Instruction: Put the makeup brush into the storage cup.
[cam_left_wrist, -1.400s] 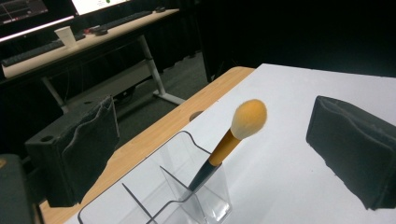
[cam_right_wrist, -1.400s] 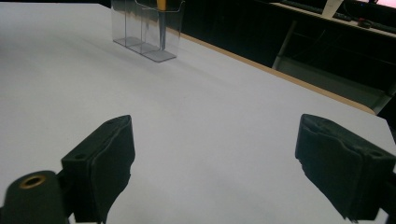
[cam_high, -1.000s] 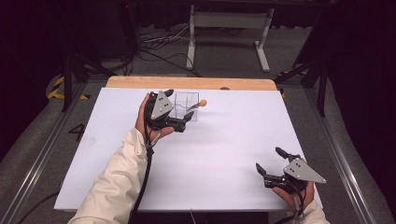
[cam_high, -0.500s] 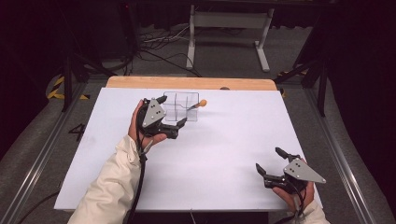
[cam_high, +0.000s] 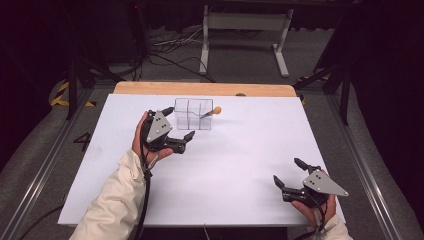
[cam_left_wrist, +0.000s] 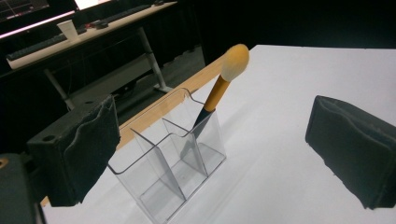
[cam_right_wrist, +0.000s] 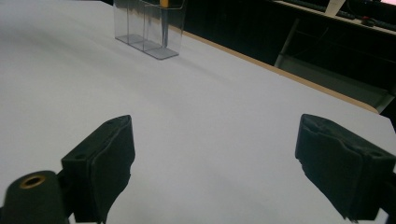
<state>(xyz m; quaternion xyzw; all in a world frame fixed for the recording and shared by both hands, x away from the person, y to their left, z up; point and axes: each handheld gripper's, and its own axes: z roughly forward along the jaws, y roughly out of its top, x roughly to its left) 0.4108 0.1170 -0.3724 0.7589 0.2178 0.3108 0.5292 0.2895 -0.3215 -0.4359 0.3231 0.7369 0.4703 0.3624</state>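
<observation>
Now: brush (cam_left_wrist: 219, 88) leans in a rear cell of the clear organizer (cam_high: 192, 114), head overhanging the rim. Left gripper (cam_high: 172, 127) just beside it, jaws spread, empty. Right gripper (cam_high: 289, 174) well apart, spread, empty. Risk, as I judge it: a nudge slides or tips the light organizer.

Cream sleeve (cam_high: 117, 197), 2 black tongs (cam_high: 179, 128) (cam_high: 291, 172) with grey three-cornered plates, trailing black cables, padded jaws.

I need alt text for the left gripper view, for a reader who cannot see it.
A clear organizer with several compartments stands on a white table, holding a tilted brush with an orange handle and yellow tip. The open left claw frames it, both black pads apart and empty.
</observation>
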